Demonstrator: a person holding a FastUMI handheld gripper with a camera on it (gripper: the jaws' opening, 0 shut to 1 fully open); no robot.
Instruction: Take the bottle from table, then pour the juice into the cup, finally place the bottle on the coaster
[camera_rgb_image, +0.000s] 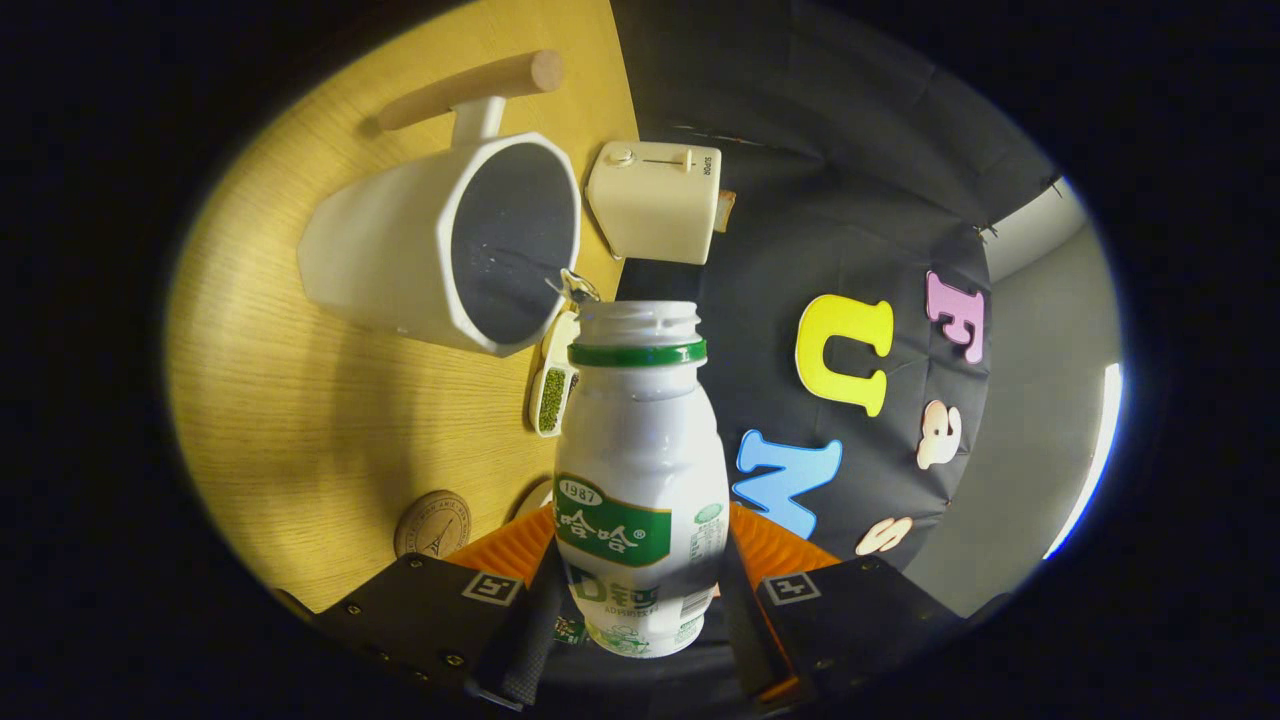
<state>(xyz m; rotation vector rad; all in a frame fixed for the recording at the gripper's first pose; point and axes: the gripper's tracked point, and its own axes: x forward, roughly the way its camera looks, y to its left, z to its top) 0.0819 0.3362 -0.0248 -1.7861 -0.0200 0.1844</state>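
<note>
White bottle (640, 470) w/ green neck ring & green-white label. Cup (420, 250): white outside, dark grey inside, tan wood handle. Tabletop (300, 420): yellowish wood grain. Toaster (655, 200) cream. Coaster (432, 523) brown, tower print. White scoop (552, 385) w/ green beans.

The gripper (640, 600) clamps the bottle (640, 470) between its fingers, the bottle's mouth beside the cup (400, 250) on the table (300, 420), toaster (655, 200) beyond, coaster (432, 523) near the fingers.
</note>
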